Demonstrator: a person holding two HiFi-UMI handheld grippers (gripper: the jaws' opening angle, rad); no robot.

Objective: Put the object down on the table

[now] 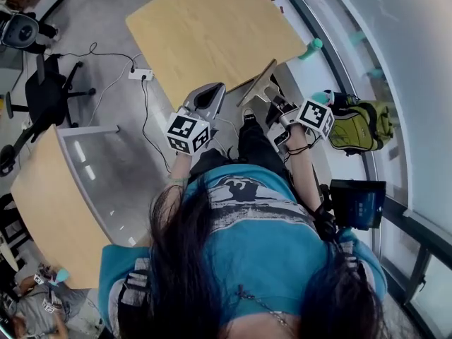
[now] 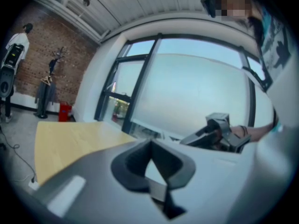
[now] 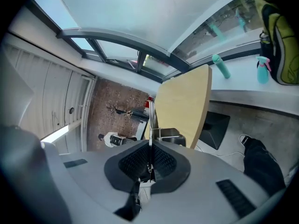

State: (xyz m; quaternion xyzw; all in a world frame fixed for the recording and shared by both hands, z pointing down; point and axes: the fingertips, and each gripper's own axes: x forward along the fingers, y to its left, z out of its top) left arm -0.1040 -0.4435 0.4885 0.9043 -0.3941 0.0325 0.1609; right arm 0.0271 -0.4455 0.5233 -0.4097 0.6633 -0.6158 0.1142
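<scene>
My left gripper (image 1: 216, 90) is shut and held just off the near edge of the light wooden table (image 1: 212, 27). My right gripper (image 1: 270, 66) is beside it to the right, also shut, its tip over the table's near right edge. I see nothing held between either pair of jaws. In the left gripper view the closed jaws (image 2: 150, 144) point across the tabletop (image 2: 70, 141), with the right gripper (image 2: 216, 130) off to the right. In the right gripper view the jaws (image 3: 150, 140) meet in a thin seam, with the table (image 3: 184, 104) ahead. The tabletop is bare.
A green backpack (image 1: 360, 126) and a dark screen (image 1: 357, 203) sit to my right by the window. Teal bottles (image 3: 220, 65) stand on the ledge. An office chair (image 1: 46, 94), a power strip (image 1: 141, 74) and a second wooden table (image 1: 49, 210) are to the left.
</scene>
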